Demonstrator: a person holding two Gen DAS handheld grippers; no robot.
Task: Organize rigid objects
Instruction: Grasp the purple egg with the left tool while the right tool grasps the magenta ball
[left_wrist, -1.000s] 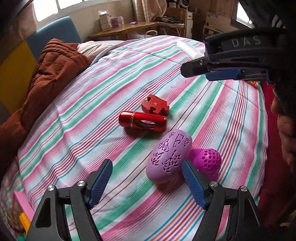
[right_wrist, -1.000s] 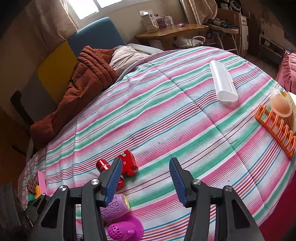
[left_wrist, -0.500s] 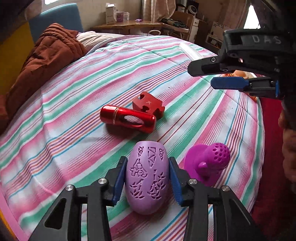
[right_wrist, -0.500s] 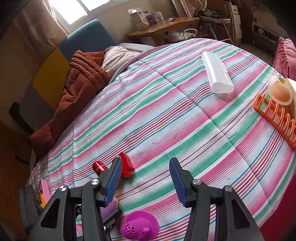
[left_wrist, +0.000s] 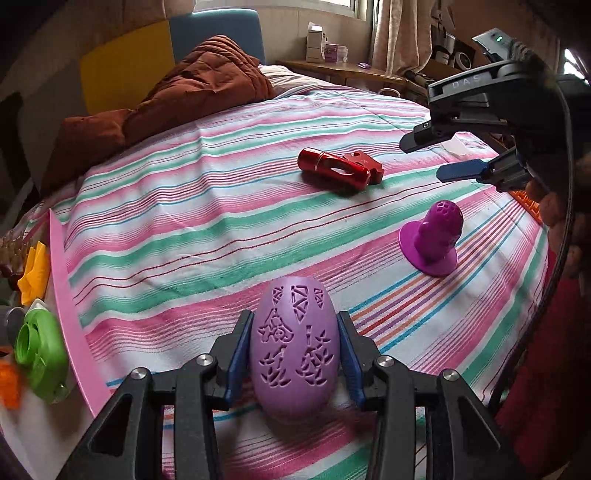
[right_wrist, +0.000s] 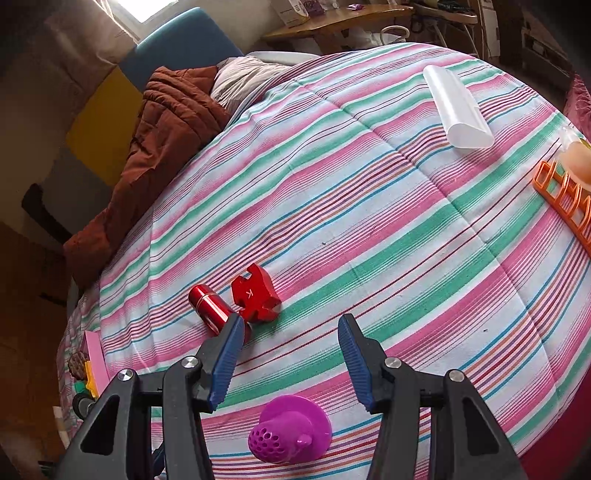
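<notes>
My left gripper is shut on a lilac egg-shaped shell with cut-out patterns and holds it above the striped bedspread. A magenta perforated piece on a round base stands to the right; it also shows in the right wrist view. A red cylinder and a red puzzle-shaped block lie further back, touching; both show in the right wrist view, cylinder and block. My right gripper is open and empty above the bed; it shows at the left view's right edge.
A pink board edges the bed at left, with a green ring-shaped piece and yellow and orange bits beyond. A brown quilt lies at the back. A white roll and an orange rack sit at right.
My left gripper has lifted the lilac shell and swung left, bringing the pink board and green piece into view. The right gripper stayed open and shifted slightly over the magenta piece.
</notes>
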